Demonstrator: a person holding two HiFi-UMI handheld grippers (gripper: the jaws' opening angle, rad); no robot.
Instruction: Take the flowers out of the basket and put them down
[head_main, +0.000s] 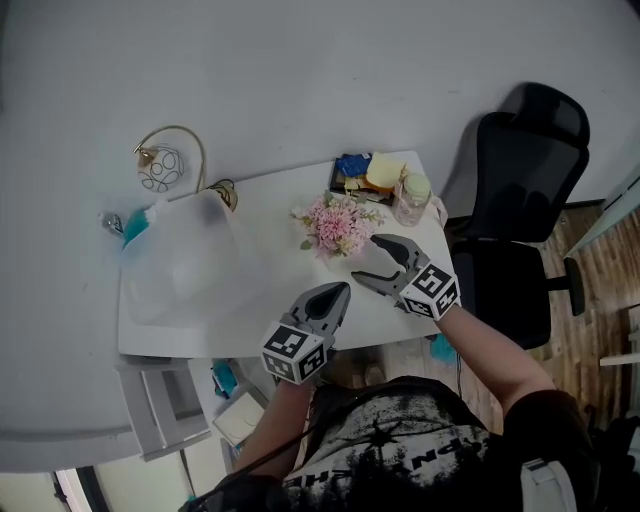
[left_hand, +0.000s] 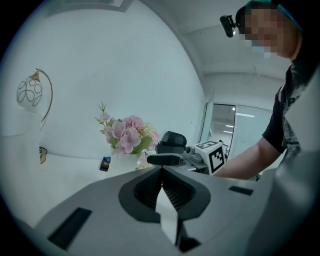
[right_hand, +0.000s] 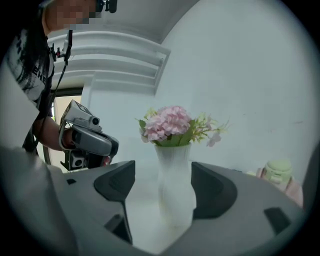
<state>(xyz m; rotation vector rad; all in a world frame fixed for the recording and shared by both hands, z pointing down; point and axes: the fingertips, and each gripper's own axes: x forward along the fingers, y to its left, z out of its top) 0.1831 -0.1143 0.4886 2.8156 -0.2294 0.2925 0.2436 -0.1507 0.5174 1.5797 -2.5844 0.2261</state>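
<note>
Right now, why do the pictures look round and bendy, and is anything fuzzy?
Both gripper views are fisheye: dark round corners, bent walls. Right gripper view: flowers clear, nothing badly blurred. Left gripper view: a mosaic patch hides a face. Head view: bends too, soft even light, faint shadows.

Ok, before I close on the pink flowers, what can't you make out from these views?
- Head view: the pink flower bunch largely covers its white ribbed vase.
- Right gripper view: the vase's foot cut off by the body of the open right gripper; stems hidden inside.
- Left gripper view: small dark object beside the vase, too small to identify.
- Head view: blue and yellow items behind the flowers, too small.
- No basket shows.
</note>
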